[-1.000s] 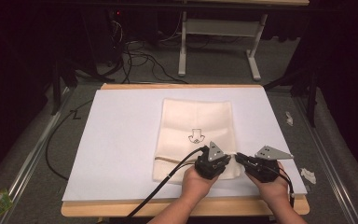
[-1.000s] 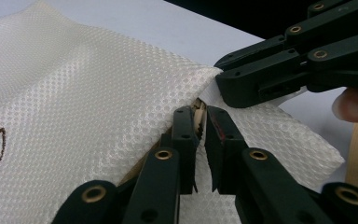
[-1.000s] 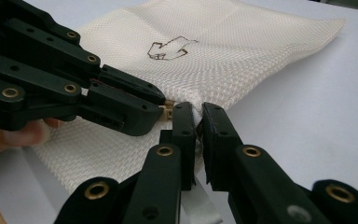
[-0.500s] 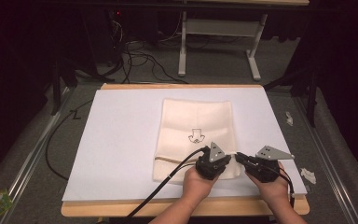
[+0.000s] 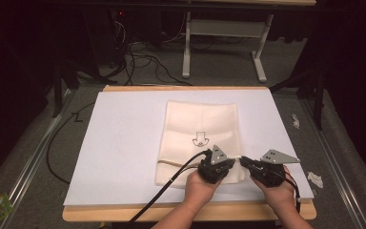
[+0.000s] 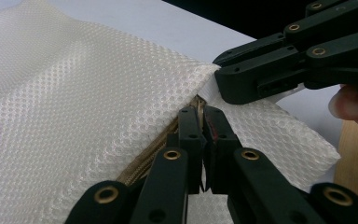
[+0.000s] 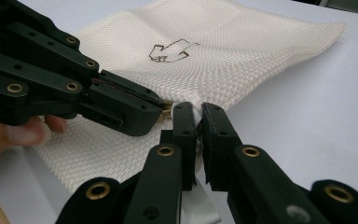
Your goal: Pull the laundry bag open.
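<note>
A cream mesh bag (image 5: 200,121) with a small arrow print (image 5: 200,140) lies flat on the white sheet (image 5: 124,143). A tan zipper (image 6: 156,151) runs along its near part. Both grippers meet at the bag's near right edge. My left gripper (image 5: 232,162) is shut, its tips (image 6: 200,114) pinched at the zipper's end on the small brass pull (image 7: 168,106). My right gripper (image 5: 244,161) comes in from the opposite side and is shut on the bag's white edge (image 7: 196,109) just beside the zipper end. In the left gripper view the right gripper's fingers (image 6: 256,74) clamp that fabric corner.
The white sheet covers a wooden table (image 5: 171,212). A black cable (image 5: 171,183) trails from the left gripper toward the front edge. Paper scraps (image 5: 314,179) lie on the floor at the right. A white desk frame (image 5: 224,28) stands behind the table.
</note>
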Demonstrator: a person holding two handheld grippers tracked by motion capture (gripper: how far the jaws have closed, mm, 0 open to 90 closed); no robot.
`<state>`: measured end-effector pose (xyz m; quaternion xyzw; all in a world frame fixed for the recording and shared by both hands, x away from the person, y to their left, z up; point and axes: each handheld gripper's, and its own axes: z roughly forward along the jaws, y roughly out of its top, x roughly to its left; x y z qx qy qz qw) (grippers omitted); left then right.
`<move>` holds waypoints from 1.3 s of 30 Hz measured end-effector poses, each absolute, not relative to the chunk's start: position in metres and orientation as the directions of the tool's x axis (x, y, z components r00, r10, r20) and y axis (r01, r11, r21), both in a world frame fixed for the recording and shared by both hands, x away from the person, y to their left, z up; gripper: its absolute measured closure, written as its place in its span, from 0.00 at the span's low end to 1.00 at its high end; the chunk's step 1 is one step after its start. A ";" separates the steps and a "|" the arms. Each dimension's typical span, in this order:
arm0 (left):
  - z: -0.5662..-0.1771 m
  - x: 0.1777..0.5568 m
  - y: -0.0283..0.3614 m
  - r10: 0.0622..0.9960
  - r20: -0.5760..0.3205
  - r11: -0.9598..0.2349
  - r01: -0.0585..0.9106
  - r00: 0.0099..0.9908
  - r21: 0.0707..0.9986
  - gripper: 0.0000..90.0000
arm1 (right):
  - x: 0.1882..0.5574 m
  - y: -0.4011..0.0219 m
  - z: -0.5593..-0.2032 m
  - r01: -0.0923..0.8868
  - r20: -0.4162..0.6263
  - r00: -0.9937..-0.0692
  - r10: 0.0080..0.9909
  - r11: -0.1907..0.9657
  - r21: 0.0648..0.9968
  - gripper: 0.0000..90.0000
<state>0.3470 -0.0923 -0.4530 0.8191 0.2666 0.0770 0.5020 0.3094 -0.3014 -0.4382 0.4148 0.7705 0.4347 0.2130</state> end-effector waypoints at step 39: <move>-0.460 0.355 -0.046 0.552 -0.184 -0.331 0.416 0.813 0.847 0.97 | 0.308 -0.312 -0.432 0.445 0.035 -0.529 0.848 0.242 0.862 0.96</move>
